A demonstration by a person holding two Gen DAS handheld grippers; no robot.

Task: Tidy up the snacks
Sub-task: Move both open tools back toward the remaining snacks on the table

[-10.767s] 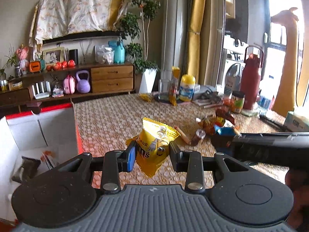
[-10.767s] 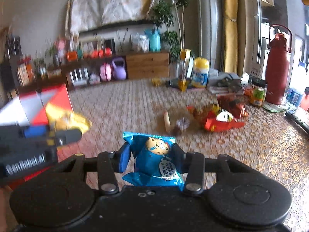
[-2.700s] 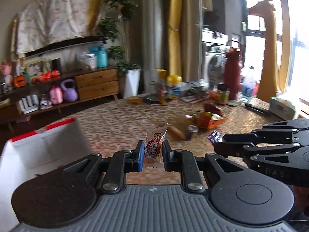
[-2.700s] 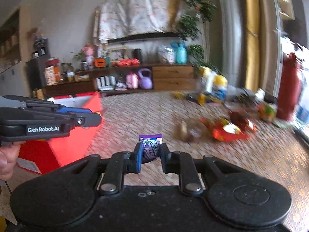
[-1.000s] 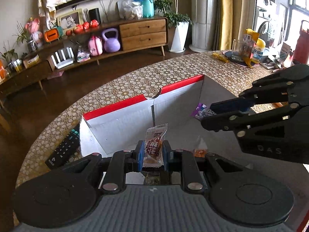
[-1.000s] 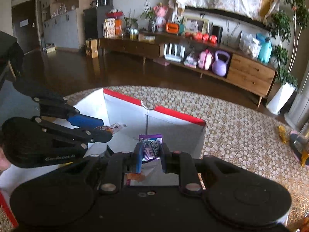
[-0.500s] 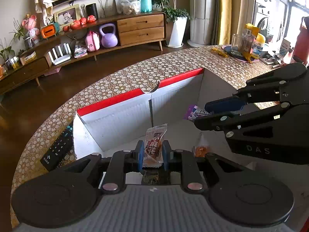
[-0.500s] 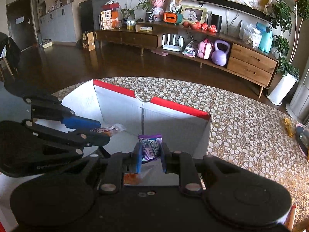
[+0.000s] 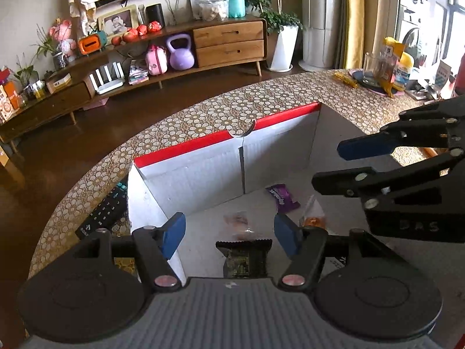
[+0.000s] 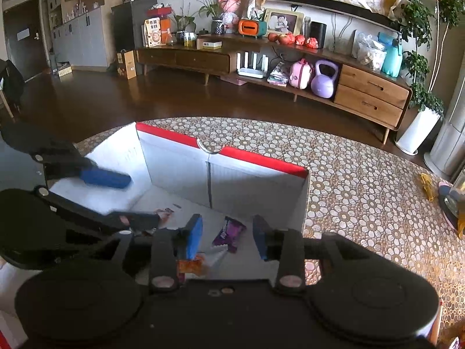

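A white cardboard box with a red rim (image 9: 186, 151) (image 10: 261, 160) stands on the patterned table. My left gripper (image 9: 229, 234) is open and empty above the box. My right gripper (image 10: 226, 234) is open and empty above it too; it shows at the right of the left wrist view (image 9: 348, 160). On the box floor lie a purple packet (image 9: 282, 197) (image 10: 228, 232), a small reddish clear packet (image 9: 239, 224), an orange packet (image 9: 312, 218) (image 10: 190, 264) and a dark packet (image 9: 245, 258).
A black remote (image 9: 104, 215) lies on the table left of the box. A glass, a yellow bag and a bottle (image 9: 386, 67) stand at the table's far right. A wooden sideboard (image 10: 372, 93) stands across the floor.
Both grippers have opened. The reddish packet dropped from my left gripper and the purple packet from my right; both now lie on the box floor.
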